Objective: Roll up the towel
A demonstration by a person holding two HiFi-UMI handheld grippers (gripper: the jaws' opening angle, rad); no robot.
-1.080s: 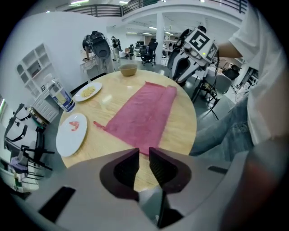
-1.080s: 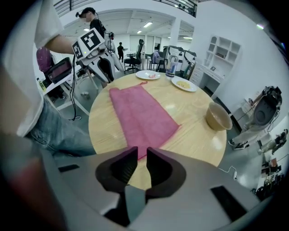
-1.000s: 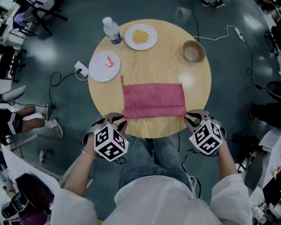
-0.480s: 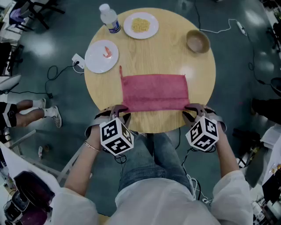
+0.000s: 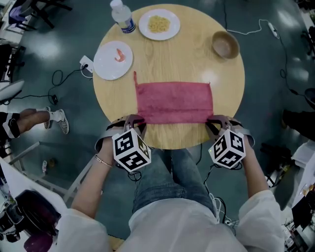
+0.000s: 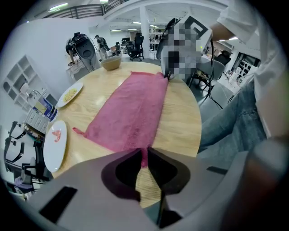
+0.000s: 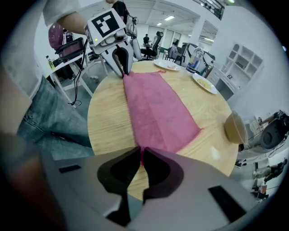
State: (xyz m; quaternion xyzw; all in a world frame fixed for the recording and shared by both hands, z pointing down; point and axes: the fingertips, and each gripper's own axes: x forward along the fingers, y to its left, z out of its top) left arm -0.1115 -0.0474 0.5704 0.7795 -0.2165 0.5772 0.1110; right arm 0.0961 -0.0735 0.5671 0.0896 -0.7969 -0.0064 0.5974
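Observation:
A pink towel (image 5: 173,102) lies flat across the near half of the round wooden table (image 5: 167,54), with a small tab sticking out at its far left corner. My left gripper (image 5: 134,120) is at the towel's near left corner. Its jaws are closing, and the corner (image 6: 143,155) is pinched between the tips. My right gripper (image 5: 215,122) is at the near right corner, also closing, with that corner (image 7: 141,155) caught between its tips. Both grippers point steeply down at the table's near edge. In the right gripper view the left gripper (image 7: 118,58) shows at the towel's (image 7: 156,113) far end.
On the far half of the table stand a white plate with a pink morsel (image 5: 113,60), a plate of yellow food (image 5: 158,23), a water bottle (image 5: 120,15) and a wooden bowl (image 5: 225,45). My knees are under the near edge. Cables and a power strip (image 5: 87,63) lie on the floor.
Both grippers have sunk slightly onto the towel's near corners, and their jaws have narrowed on the cloth. The towel has stayed flat and in place.

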